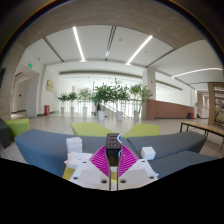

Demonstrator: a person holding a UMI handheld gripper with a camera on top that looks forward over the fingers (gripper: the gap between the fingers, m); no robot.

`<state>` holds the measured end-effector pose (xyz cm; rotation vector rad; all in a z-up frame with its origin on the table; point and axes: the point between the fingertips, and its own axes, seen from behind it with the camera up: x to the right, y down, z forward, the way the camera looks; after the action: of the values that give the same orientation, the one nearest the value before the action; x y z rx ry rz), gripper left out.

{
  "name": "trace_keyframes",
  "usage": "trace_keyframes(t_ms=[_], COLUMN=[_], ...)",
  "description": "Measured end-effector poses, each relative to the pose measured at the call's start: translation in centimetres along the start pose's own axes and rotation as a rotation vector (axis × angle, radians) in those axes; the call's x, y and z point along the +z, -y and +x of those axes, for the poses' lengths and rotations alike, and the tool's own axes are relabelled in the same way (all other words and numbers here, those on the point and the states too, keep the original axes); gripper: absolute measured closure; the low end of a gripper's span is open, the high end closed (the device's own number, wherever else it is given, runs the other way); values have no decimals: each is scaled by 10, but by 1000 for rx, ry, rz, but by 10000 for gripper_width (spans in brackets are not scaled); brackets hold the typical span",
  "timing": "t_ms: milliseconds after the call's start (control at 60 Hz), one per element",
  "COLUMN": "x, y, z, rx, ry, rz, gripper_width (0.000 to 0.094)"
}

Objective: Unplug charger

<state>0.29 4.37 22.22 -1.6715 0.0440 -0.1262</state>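
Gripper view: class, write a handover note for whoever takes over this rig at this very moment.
Gripper: shut on the small dark charger, which sits between the fingertips.
Charger: held above the grey surface; no socket or cable in view.
Done: the charger seems to be already unplugged.
Left: probably only to set it down; look for the socket first to confirm.

The hall was bright. Light came from long ceiling lamps (78, 42) and from daylight behind the plants (108, 96). The floor (60, 122) showed pale glare. Straight lines bent strongly near the edges, and distant things looked soft.
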Motion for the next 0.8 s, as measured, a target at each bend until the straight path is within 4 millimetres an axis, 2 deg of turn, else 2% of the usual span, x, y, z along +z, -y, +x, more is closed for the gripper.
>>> trace_keyframes(t_ms=[17,67,83,150,167,183,200,217,300,333,383,467,550,633,700,800], x=[11,13,1,11,-1,1,18,22,22,16,14,15,21,31,28,31], y=[4,12,16,-1,-10,-20,-27,-39,-109,-142,-180,-218,-234,-230,-240,-241], z=[12,27,25,50,52,58,68,71,86,91,98,113,117,116,114,112], rx=[3,15,17,9,4,-3,-5,-10,-27,-40,-36,-34,-40,-40,-49,-80], ry=[2,3,0,-16,-24,-31,-34,-37,-23,-13,-1,-26,-27,-16,7,44], rz=[7,-2,-12,-64,-85,-112,-137,-168,-354,-440,-538,-613,-642,-647,-684,-711], gripper_width=[869,868,868,868,868,868,869,869,868,869,870,868,867,863,808,740])
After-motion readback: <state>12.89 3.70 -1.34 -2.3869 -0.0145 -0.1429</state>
